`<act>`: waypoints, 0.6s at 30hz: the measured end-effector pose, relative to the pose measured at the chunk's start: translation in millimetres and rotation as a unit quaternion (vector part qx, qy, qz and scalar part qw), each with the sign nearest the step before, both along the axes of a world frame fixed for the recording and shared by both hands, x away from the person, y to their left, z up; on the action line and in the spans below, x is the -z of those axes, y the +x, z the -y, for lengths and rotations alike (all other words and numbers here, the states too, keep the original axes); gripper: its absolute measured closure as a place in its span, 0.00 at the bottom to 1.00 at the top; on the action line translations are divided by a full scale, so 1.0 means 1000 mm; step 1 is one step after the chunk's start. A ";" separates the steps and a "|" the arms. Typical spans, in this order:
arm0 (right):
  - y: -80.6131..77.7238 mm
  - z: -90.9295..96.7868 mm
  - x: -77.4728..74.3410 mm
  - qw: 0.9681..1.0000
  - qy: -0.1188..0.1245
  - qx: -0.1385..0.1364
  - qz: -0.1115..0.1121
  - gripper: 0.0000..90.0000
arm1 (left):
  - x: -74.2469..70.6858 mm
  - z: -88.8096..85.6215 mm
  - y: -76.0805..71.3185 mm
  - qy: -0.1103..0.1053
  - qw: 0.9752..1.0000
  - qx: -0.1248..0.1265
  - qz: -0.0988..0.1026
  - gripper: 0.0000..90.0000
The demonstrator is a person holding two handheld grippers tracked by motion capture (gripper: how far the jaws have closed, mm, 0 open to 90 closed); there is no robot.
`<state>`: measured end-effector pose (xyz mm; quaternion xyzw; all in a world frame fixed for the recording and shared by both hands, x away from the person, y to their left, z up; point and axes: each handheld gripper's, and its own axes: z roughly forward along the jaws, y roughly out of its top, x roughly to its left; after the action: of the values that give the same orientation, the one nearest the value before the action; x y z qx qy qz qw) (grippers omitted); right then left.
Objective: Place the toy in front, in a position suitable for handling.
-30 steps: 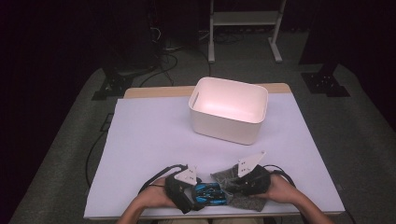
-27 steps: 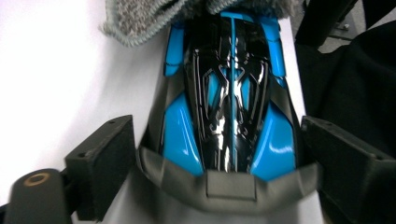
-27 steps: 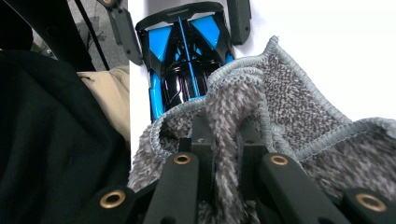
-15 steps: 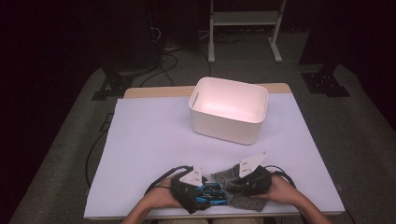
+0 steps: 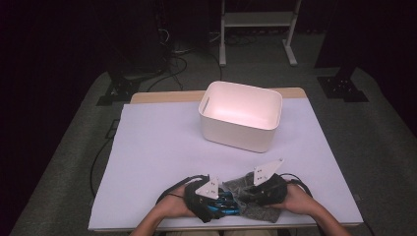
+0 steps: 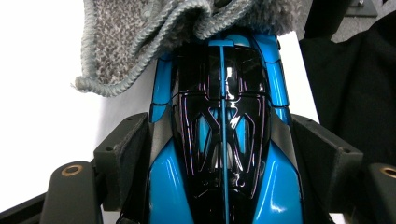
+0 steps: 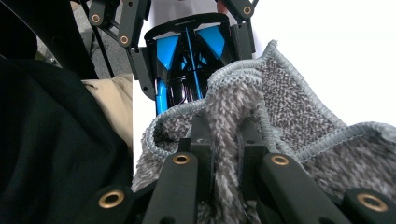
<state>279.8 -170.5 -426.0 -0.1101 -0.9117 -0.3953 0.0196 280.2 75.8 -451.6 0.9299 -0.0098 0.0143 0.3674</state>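
A: Start at the left. What has the left gripper (image 5: 222,206) got?

B: A toy car (image 6: 223,135), blue and black and glossy. It sits lengthwise between the jaws, and the jaws have just been closing on it. In the left gripper view the pads (image 6: 123,154) lie right along the car's flanks, though I can't tell whether they press yet. The car is at the near edge of the table (image 5: 157,147), well short of the bin (image 5: 239,118).

A: And moving right?

B: The cloth (image 7: 280,107), grey and nubbly with a stitched hem. It lies just right of the car, and one corner is draped over the car's nose. The right gripper (image 7: 228,140) has its jaws clamped shut on a fold of it.

A: So the job in hand is wiping the car?

B: That's my reading: one gripper steadies the car and the other works the cloth over it.

A: How would you do it well?

B: First make the hold on the car sure. That shell is slick and tapered, so it could squirt forward if the pads squeeze on the curved part. Better to bear on the flat flanks, low down, and keep the car resting on the table. Then draw the cloth along the body in line with the car, not across it, so the push goes into the jaws rather than twisting the car out.

A: Anything to watch?

B: The hem catching on the jaw tips, and the cloth bunching so the metal rubs the paint.
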 end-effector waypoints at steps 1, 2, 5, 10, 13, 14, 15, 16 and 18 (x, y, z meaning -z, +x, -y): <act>0.001 0.000 0.000 1.000 0.000 0.000 0.000 0.89 | -0.002 0.000 0.002 0.000 1.000 0.000 0.002 0.27; 0.002 0.000 -0.001 1.000 0.001 0.003 -0.001 0.89 | -0.003 -0.001 0.005 0.003 1.000 0.000 -0.001 0.27; 0.007 -0.003 -0.005 1.000 0.005 0.002 0.003 0.89 | -0.007 -0.004 0.017 0.006 1.000 -0.006 0.001 0.27; 0.023 -0.020 -0.010 1.000 0.011 -0.007 0.008 0.89 | -0.007 -0.007 0.033 0.010 1.000 0.003 0.000 0.27; 0.031 -0.034 -0.011 1.000 0.010 -0.013 0.005 0.89 | -0.004 -0.009 0.040 0.011 1.000 0.009 -0.014 0.27; 0.033 -0.038 -0.010 1.000 0.003 -0.016 0.007 0.89 | -0.002 -0.010 0.040 0.013 1.000 0.007 -0.019 0.27; 0.035 -0.040 -0.009 1.000 -0.002 -0.018 0.006 0.89 | -0.001 -0.010 0.041 0.015 1.000 0.006 -0.021 0.27; 0.036 -0.041 -0.008 1.000 -0.003 -0.018 0.004 0.89 | 0.001 -0.012 0.040 0.010 1.000 0.004 -0.021 0.27; 0.038 -0.039 -0.005 1.000 -0.005 -0.015 0.002 0.89 | 0.001 -0.016 0.040 0.003 1.000 0.000 -0.026 0.27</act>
<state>318.0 -131.6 -420.7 -0.0960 -0.9152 -0.3906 0.0231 319.9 91.4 -453.1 0.9312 -0.0005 -0.0102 0.3645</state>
